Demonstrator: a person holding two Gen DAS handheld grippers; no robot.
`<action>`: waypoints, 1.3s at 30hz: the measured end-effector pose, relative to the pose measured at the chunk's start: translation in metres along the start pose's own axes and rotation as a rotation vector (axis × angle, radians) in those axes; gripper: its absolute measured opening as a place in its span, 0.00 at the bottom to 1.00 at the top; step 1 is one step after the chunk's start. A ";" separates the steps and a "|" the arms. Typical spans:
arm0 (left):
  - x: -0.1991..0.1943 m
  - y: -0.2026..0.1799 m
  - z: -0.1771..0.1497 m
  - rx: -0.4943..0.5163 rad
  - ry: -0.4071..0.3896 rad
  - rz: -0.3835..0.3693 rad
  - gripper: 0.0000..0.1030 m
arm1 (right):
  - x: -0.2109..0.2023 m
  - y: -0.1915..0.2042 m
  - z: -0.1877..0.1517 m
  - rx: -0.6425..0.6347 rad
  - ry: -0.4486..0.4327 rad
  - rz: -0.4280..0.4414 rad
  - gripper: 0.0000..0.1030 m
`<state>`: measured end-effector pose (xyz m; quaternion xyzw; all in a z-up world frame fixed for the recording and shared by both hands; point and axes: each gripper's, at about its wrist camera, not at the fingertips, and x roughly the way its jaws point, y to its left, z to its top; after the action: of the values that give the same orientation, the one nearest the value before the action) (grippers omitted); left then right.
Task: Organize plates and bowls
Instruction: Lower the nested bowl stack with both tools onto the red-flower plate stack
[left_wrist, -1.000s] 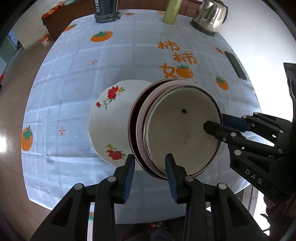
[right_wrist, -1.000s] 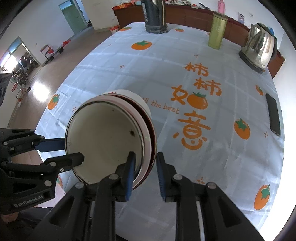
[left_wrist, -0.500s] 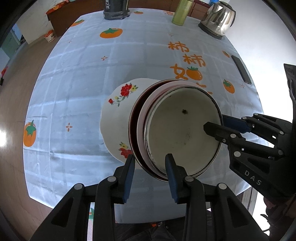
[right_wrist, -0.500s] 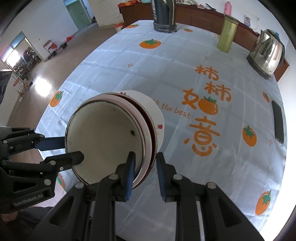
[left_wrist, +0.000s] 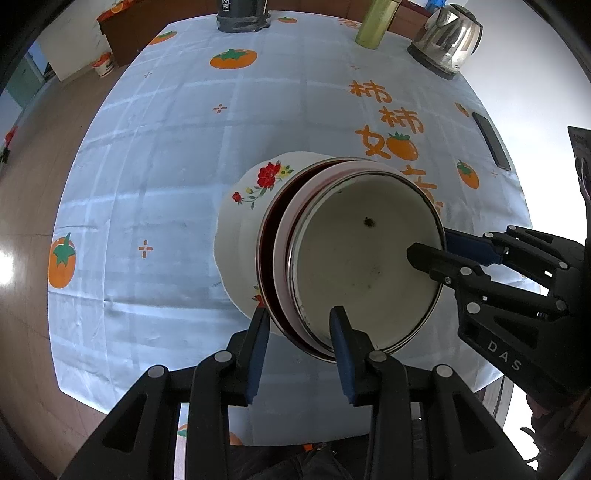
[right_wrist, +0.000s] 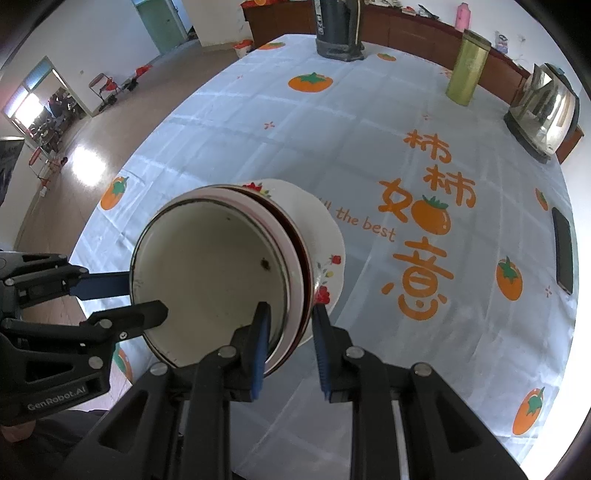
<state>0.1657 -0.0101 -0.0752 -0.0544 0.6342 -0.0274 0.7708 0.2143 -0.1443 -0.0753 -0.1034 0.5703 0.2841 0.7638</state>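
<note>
A cream enamel bowl (left_wrist: 362, 258) (right_wrist: 207, 273) is nested in a pink bowl and a dark red bowl. Both grippers hold this stack, tilted, above the table. My left gripper (left_wrist: 298, 332) (right_wrist: 144, 295) is shut on the rim nearest it, one finger inside the cream bowl and one outside the stack. My right gripper (right_wrist: 290, 321) (left_wrist: 432, 245) is shut on the opposite rim in the same way. A white plate with red flowers (left_wrist: 243, 221) (right_wrist: 325, 236) lies on the tablecloth below, mostly hidden by the stack.
At the table's far side stand a black jug (right_wrist: 338, 33), a green canister (right_wrist: 467, 70) and a steel kettle (right_wrist: 543, 107). A dark phone (right_wrist: 563, 251) lies near the right edge. The table's near edge runs just below the grippers.
Both grippers have carried the bowl stack sideways over the floral plate, so less of the plate shows now. The grips have not changed.
</note>
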 end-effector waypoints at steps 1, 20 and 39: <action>0.001 0.001 0.000 -0.001 0.002 -0.001 0.35 | 0.000 0.000 0.000 0.000 0.001 0.000 0.22; 0.015 0.007 0.009 -0.002 0.039 -0.018 0.35 | 0.012 0.001 0.011 -0.008 0.034 -0.015 0.22; 0.034 0.010 0.020 0.002 0.105 -0.039 0.35 | 0.025 -0.005 0.020 -0.014 0.068 -0.023 0.23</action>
<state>0.1914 -0.0024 -0.1054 -0.0646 0.6725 -0.0460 0.7359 0.2377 -0.1307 -0.0926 -0.1248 0.5925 0.2758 0.7465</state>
